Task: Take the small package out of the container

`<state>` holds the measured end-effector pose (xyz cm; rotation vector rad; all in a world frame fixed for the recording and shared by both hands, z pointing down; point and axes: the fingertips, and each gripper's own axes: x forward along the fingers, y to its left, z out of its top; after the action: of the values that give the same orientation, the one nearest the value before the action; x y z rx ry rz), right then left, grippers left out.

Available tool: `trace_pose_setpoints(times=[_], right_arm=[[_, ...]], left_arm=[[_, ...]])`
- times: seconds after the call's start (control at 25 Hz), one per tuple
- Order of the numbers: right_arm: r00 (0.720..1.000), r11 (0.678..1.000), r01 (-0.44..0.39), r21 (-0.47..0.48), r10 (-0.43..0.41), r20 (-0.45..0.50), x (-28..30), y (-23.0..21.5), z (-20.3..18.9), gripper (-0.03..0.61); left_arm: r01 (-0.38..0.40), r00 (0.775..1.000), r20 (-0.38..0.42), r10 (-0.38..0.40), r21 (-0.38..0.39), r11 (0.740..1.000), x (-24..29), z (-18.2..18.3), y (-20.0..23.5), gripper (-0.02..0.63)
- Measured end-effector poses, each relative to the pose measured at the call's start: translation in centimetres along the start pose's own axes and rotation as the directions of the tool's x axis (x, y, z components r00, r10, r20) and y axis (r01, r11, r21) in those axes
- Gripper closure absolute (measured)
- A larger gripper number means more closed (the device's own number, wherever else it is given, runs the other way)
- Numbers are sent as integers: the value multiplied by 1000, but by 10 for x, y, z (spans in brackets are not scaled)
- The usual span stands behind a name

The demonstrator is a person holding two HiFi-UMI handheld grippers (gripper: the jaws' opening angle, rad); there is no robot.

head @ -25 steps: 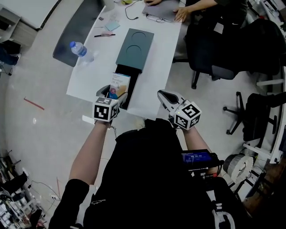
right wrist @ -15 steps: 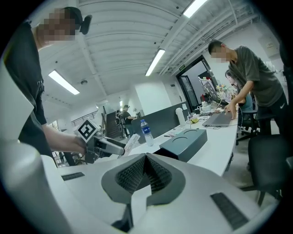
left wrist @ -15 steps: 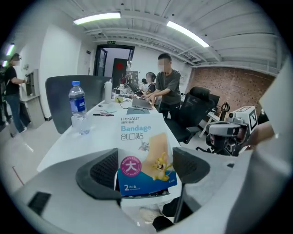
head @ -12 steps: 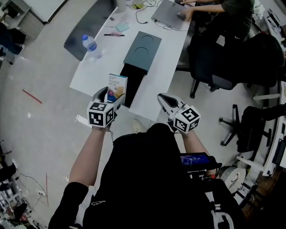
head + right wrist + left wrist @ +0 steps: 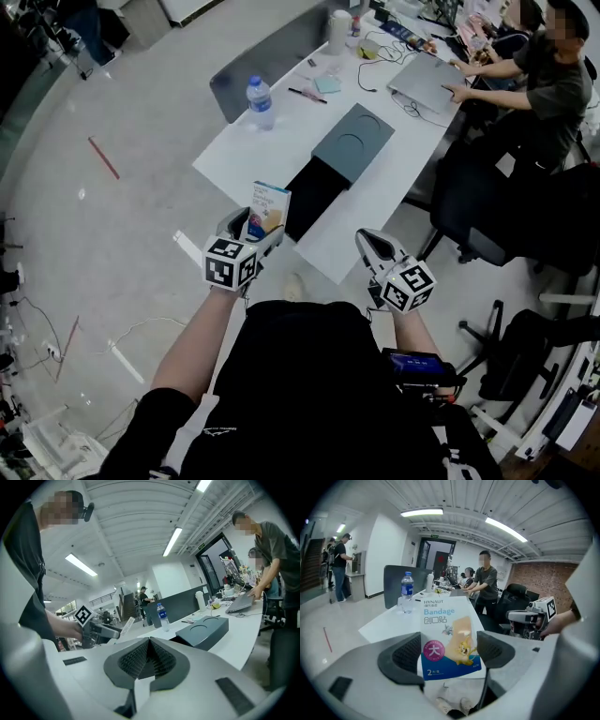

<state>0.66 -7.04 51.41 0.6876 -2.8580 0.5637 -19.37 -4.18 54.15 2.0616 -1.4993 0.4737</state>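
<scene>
As our left tool [image 5: 258, 228] grips the small package [image 5: 269, 206], now lifted clear of the container [image 5: 342, 155] at 1 o'clock, removal seems done; right tool [image 5: 373, 246] closed, empty.

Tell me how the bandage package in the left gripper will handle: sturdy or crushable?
Probably light: the bandage package is thin, held upright by its lower part alone. Likely crushable card, so the left gripper should squeeze gently. Its shiny face may slip.

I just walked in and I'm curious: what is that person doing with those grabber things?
A person holds a gripper in each hand. The left gripper clamps a small bandage package, held up outside the dark container on the white table. The right gripper is shut and empty.
</scene>
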Motion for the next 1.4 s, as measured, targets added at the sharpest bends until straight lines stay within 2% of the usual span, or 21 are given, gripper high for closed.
trace_pose_setpoints(times=[0.48,0.96,1.4], right_arm=[[994,994,-103,-27,103,-28,-22,17,-9,552],[982,982,-182,-47,179,-67,-53,36,-33,554],[979,979,-199,-42,196,-60,-79,46,-39,554]], left_arm=[[-110,994,10,113,-149,983,-51,-60,-16,239],[-171,984,12,178,-215,961,-82,-106,-50,239],[-189,981,-3,194,-243,951,-97,-132,-79,238]])
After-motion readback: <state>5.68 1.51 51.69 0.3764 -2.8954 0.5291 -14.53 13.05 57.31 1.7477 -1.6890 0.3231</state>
